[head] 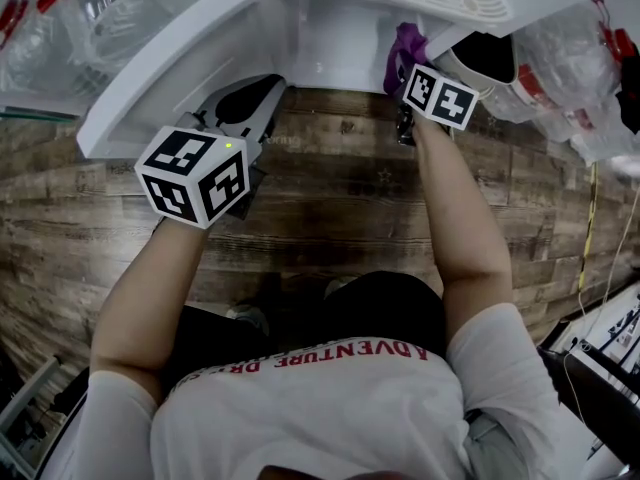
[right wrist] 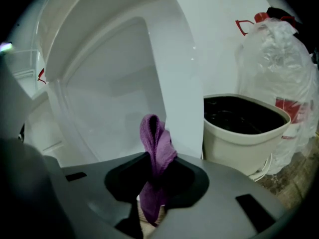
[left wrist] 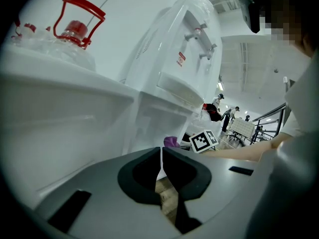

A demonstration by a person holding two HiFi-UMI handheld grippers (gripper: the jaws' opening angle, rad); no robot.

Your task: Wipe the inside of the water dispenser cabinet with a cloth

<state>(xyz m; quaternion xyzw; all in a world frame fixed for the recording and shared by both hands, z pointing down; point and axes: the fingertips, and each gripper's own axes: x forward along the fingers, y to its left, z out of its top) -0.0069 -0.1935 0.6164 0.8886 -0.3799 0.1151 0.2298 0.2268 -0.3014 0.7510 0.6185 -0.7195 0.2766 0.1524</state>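
Right now the right gripper's (right wrist: 155,172) fingers are clamped on a purple cloth (right wrist: 155,143). They pinch it low, so a folded loop stands free above the jaws and a short tail hangs below. The left gripper's (left wrist: 161,172) fingers are pressed together with nothing between them.

The cloth sits at the mouth of the water dispenser cabinet (right wrist: 107,96), in front of its white inner wall. I cannot tell whether it touches that wall yet, so I judge the wiping has barely started.

My main worry is the grip. A firm drag along the wall could tug that narrow fold out of the jaws. If I press too deep, the hard jaw tips meet the plastic instead of the cloth.

The left gripper hovers beside a white panel (head: 150,98), which I take for the open door, but it grips nothing. That panel could swing back onto my right arm.

A beige bin (right wrist: 244,128) stands on the wooden floor (head: 340,188) just beside the cabinet's right edge. Bagged water bottles (right wrist: 279,54) stand behind it. A wide sideways stroke could knock either.
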